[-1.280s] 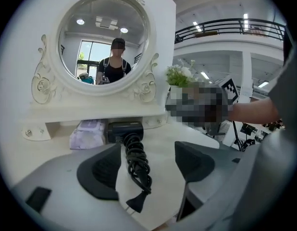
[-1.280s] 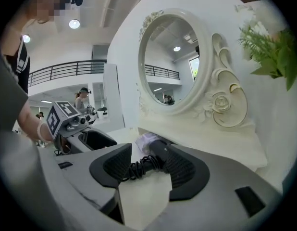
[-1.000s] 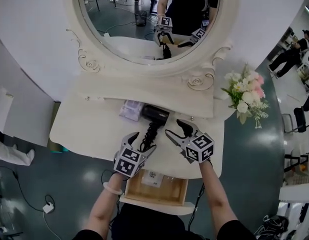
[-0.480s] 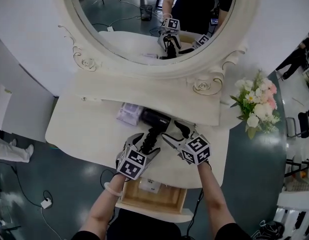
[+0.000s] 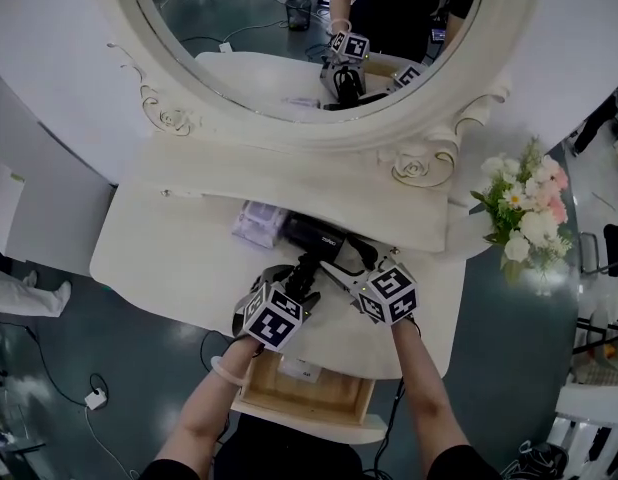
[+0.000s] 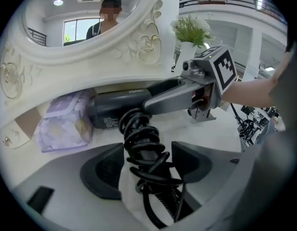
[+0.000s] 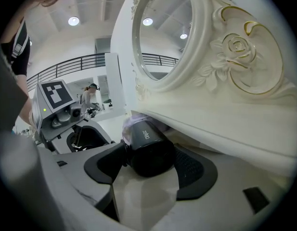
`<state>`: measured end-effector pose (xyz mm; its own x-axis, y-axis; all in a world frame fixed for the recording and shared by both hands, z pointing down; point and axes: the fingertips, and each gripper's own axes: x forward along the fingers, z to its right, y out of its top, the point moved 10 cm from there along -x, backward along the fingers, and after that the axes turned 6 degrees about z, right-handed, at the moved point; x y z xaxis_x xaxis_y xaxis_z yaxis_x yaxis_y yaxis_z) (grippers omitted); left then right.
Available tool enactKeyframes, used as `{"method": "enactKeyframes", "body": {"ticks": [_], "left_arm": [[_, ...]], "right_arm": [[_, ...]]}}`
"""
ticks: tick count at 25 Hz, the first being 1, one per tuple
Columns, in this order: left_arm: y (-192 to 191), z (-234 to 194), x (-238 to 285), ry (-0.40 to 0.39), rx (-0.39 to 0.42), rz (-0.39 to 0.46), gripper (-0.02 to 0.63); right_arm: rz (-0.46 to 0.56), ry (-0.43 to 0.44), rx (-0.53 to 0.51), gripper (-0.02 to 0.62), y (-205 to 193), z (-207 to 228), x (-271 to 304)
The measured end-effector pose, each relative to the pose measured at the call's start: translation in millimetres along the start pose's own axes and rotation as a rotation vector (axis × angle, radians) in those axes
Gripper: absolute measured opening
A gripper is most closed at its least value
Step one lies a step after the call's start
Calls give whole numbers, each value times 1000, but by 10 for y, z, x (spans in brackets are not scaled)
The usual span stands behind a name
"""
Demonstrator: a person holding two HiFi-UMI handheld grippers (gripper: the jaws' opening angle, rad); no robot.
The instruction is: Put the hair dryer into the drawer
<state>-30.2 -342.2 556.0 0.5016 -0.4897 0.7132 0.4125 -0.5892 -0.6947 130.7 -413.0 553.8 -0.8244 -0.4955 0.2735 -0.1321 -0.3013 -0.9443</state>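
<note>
On vanity (image 5: 169,258) | left gripper (image 5: 292,283): jaws closing round coiled cord (image 6: 141,138) | right gripper (image 5: 346,259): opening astride dryer barrel (image 7: 148,148)

On the cream dressing table (image 5: 169,258), below the oval mirror (image 5: 289,28), the black hair dryer (image 5: 314,236) lies near the centre, with a pale purple packet (image 5: 259,223) just beside it at its 9 o'clock and its cord-wrapped handle (image 5: 305,273) pointing toward 6 o'clock. The left gripper (image 5: 297,284) comes in from 7 o'clock, its jaws on either side of that handle and just closing in. The right gripper (image 5: 347,258) reaches from 4 o'clock, jaws just opening wider by the dryer's end. The wooden drawer (image 5: 334,408) stands pulled out at the table's 6 o'clock edge, and pink and white flowers (image 5: 524,208) sit at 3 o'clock.
</note>
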Motion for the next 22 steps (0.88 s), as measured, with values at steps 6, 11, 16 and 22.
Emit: {"method": "enactKeyframes", "body": {"ticks": [6, 11, 16, 22], "left_arm": [[-11, -3, -35, -9, 20, 27, 299], [-102, 25, -107, -49, 62, 42, 295], [-212, 87, -193, -80, 65, 64, 291], [-350, 193, -312, -105, 64, 91, 291]], "right_arm": [[-13, 9, 6, 322, -11, 16, -14], [-41, 72, 72, 341, -76, 5, -47], [-74, 115, 43, 337, -98, -95, -98], [-72, 83, -18, 323, -95, -326, -220]]}}
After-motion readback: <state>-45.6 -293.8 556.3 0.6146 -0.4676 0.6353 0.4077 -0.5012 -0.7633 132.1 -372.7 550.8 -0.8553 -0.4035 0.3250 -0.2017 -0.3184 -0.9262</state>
